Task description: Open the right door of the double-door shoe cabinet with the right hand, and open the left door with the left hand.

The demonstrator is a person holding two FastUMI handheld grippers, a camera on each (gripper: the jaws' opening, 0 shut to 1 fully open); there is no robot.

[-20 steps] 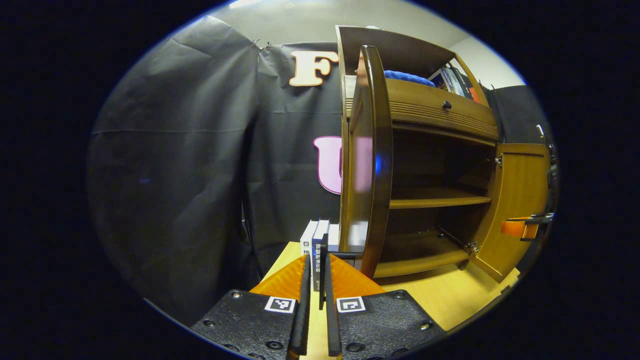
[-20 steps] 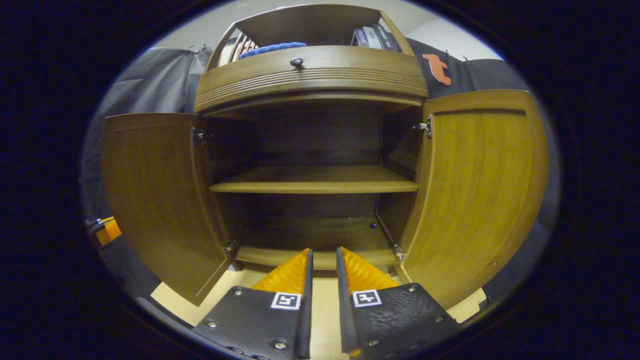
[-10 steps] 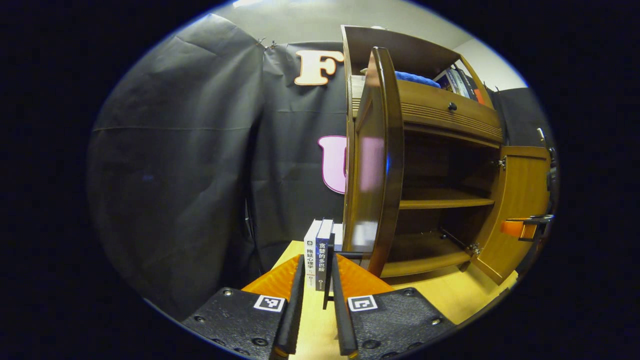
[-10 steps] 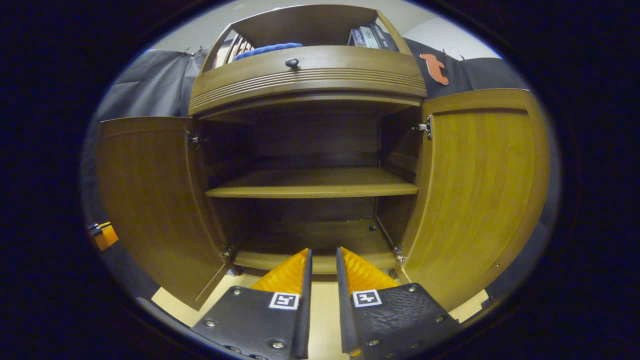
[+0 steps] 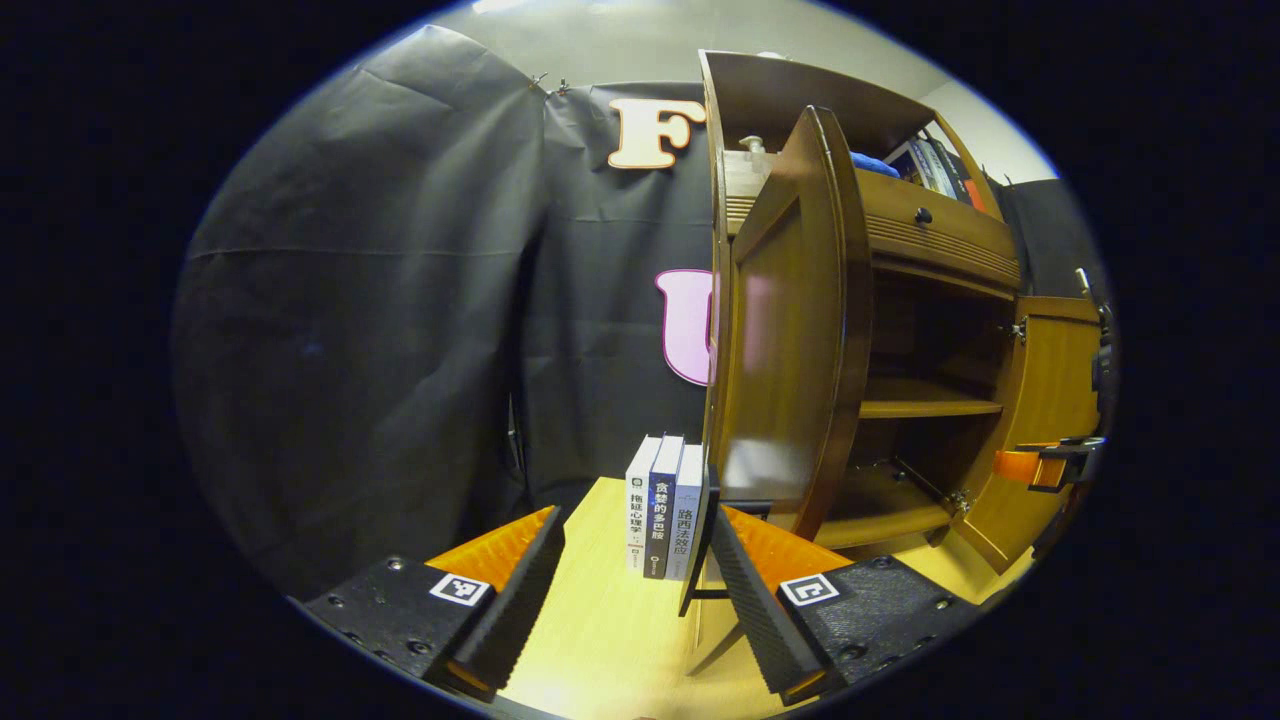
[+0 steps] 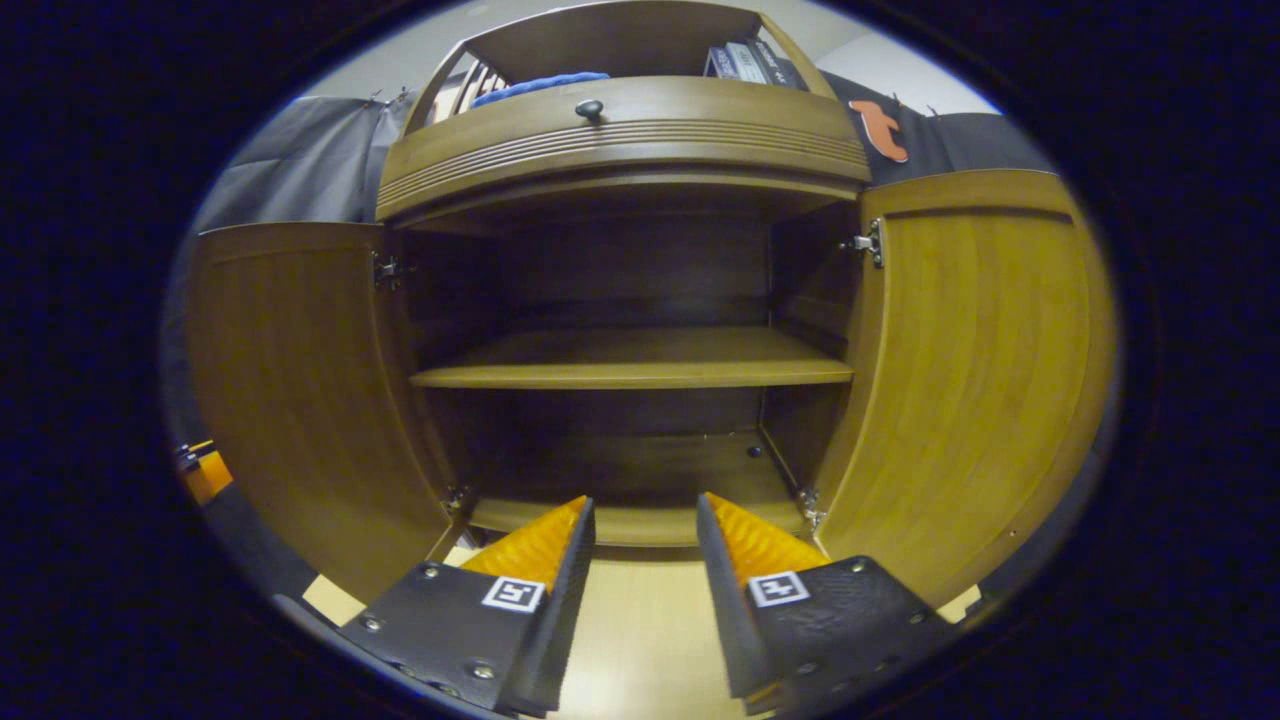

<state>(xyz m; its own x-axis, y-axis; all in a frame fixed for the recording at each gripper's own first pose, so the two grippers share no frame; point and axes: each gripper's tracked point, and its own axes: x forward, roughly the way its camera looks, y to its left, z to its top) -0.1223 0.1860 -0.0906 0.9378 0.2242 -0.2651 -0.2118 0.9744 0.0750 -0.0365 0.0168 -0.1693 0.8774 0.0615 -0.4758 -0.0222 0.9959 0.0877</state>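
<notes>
Readable text: three books upright on the table, just left of the open left door, with Chinese spine titles. Left spine: 拖延心理学. Middle: 贪婪的多巴胺. Right: 路西法效应. Square black-and-white fiducial markers on both grippers' finger mounts, no lettering. Spines of the books on the cabinet's top shelf too small to read.

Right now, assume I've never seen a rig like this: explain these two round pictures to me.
A person holds a two-finger gripper in each hand, and a camera rides on each, looking along its fingers. In the left gripper view, the left gripper is open, gripping nothing, before the cabinet's left door, which is swung out. Three books stand on the light wooden table. In the right gripper view, the right gripper is open too, facing the open shoe cabinet, its shelf bare, with the right door wide open.
</notes>
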